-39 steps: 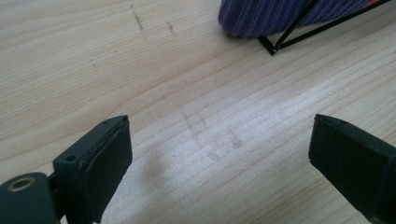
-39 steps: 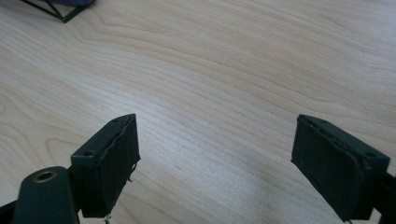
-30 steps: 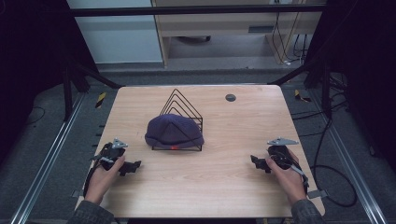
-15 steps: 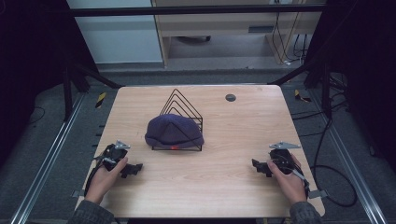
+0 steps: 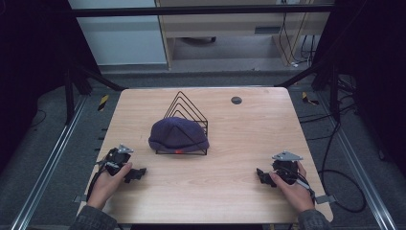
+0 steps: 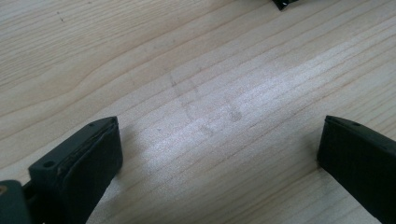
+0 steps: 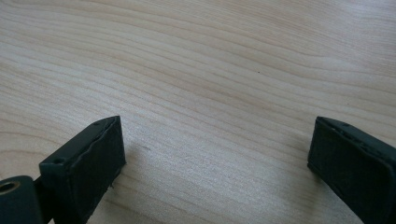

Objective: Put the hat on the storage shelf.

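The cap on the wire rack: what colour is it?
Dark navy blue, cap on the rack; best in the high view.

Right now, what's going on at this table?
A person sits at a wooden table with a two-jaw gripper in each hand. The left gripper and the right gripper rest low near the front corners, jaws open, holding nothing. In the middle, a dark blue cap is draped on a black wire rack. Neither gripper touches it. A small dark disc lies farther back.
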A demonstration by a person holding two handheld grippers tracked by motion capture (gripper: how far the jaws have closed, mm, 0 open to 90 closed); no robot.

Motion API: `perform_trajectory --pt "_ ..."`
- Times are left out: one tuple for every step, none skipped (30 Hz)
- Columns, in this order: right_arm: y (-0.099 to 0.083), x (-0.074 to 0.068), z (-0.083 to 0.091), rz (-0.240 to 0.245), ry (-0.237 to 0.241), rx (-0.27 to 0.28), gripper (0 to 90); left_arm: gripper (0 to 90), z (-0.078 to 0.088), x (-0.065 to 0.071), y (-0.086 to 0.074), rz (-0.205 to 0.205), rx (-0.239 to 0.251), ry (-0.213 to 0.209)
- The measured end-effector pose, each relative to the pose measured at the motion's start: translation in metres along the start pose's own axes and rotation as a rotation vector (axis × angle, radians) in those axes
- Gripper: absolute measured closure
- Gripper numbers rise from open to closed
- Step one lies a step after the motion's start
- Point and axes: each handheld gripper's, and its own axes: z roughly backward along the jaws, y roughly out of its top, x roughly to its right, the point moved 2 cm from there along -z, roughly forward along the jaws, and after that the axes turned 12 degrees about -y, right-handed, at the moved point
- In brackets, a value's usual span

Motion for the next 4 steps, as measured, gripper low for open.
perform_trajectory --pt "0.0001 -0.0005 0.0005 -0.007 0.004 -0.005 4.1 0.0 0.0 0.0 0.0 0.0 0.001 0.0" --pt "0.0002 -0.0003 0.0002 -0.005 0.006 -0.002 4.0 0.0 0.0 0.0 0.0 0.0 0.0 0.0" --pt "0.0002 -0.0004 -0.0003 -0.003 0.003 0.0 3.7 0.0 0.0 -0.0001 0.0001 -0.001 -0.001 -0.001" --pt "0.0003 -0.0004 -0.0005 -0.003 0.003 -0.001 3.4 0.0 0.0001 -0.0003 0.0003 -0.003 -0.003 -0.003"
